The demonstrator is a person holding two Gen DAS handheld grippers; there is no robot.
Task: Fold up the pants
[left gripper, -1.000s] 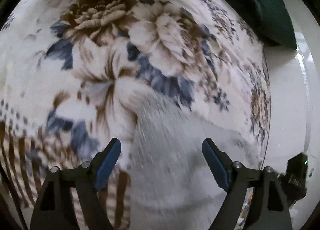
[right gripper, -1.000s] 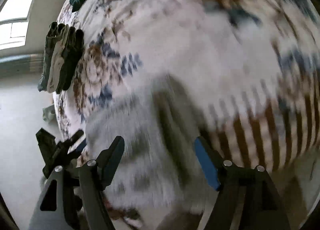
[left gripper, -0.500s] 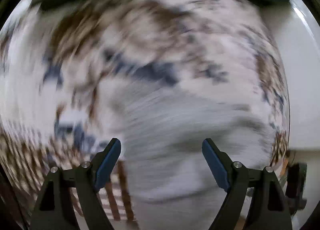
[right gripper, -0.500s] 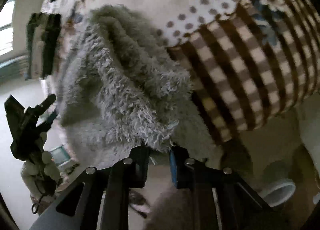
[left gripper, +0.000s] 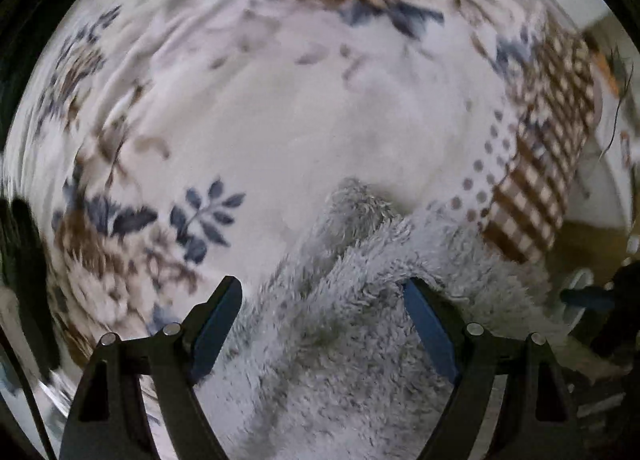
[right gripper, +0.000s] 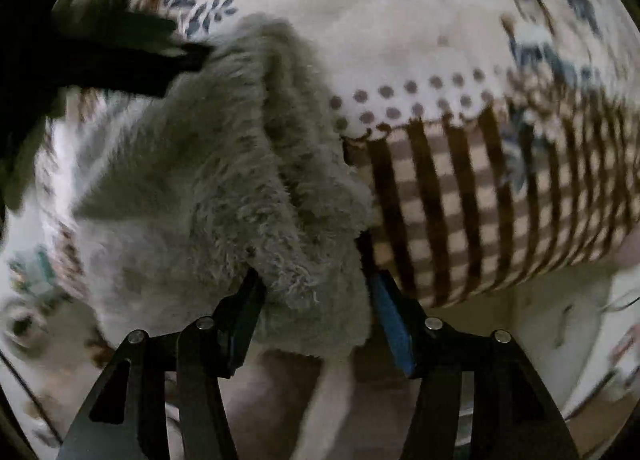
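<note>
The grey fluffy pants (left gripper: 352, 324) lie bunched on the floral bedspread (left gripper: 280, 119), near its checked border. My left gripper (left gripper: 322, 300) is open above them, a finger on each side of the fabric. In the right wrist view the pants (right gripper: 224, 179) fill the middle and a thick fold of them hangs between the fingers of my right gripper (right gripper: 314, 292), whose jaws stand partly apart around it. The left gripper shows as a dark shape (right gripper: 120, 55) at the upper left, by the pants' far end.
The bedspread's brown checked border (right gripper: 500, 199) hangs over the bed edge at the right. Pale floor (right gripper: 560, 340) lies beyond the edge. A dark item (left gripper: 16, 244) sits at the left edge of the left wrist view.
My right gripper was shut on the pants half a second ago; its jaws are now wider apart around a thicker fold. The left gripper swung across the bed and stays open.
</note>
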